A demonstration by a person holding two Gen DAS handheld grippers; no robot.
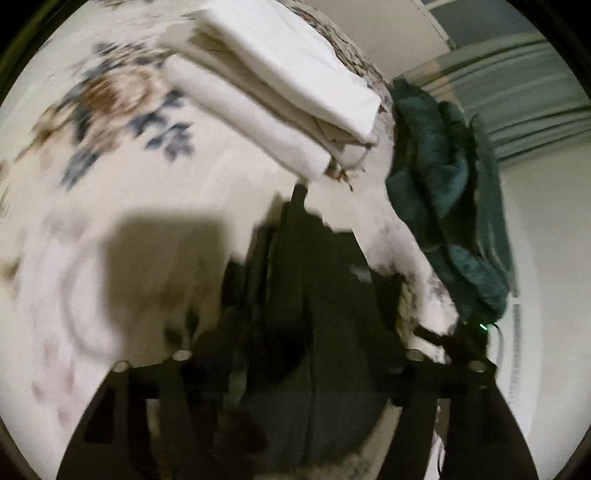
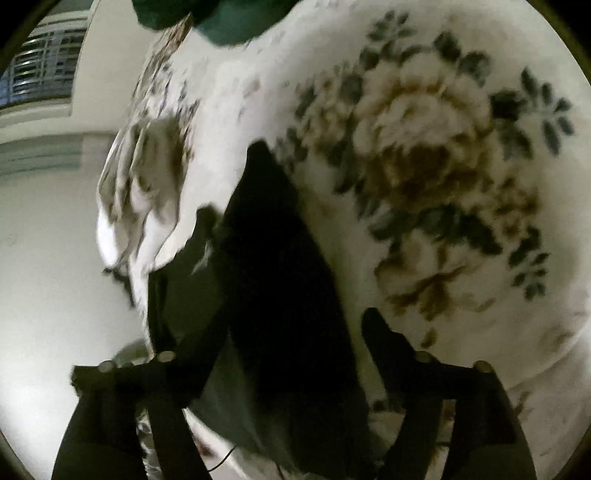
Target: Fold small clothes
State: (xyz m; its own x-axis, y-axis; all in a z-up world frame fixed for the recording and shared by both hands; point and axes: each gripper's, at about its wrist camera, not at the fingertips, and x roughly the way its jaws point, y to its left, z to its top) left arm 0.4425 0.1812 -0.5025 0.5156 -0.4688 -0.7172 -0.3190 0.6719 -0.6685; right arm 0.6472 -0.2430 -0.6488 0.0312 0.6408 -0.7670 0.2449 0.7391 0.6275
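Note:
A dark small garment [image 1: 314,314] hangs between the fingers of my left gripper [image 1: 306,295] over a white floral bedsheet [image 1: 110,155]; the jaws look closed on it, though motion blur hides the fingertips. In the right wrist view the same dark garment [image 2: 273,280] runs up between the fingers of my right gripper [image 2: 291,306]. One finger [image 2: 384,339] stands apart to the right of the cloth, the other is lost against the dark fabric, so its hold is unclear.
A stack of folded white cloths [image 1: 273,85] lies further up the bed. A dark green bundle [image 1: 447,192] sits at the bed's right edge, also at the top of the right wrist view [image 2: 221,18]. Beyond the bed edge are floor [image 2: 48,240] and a window [image 2: 40,62].

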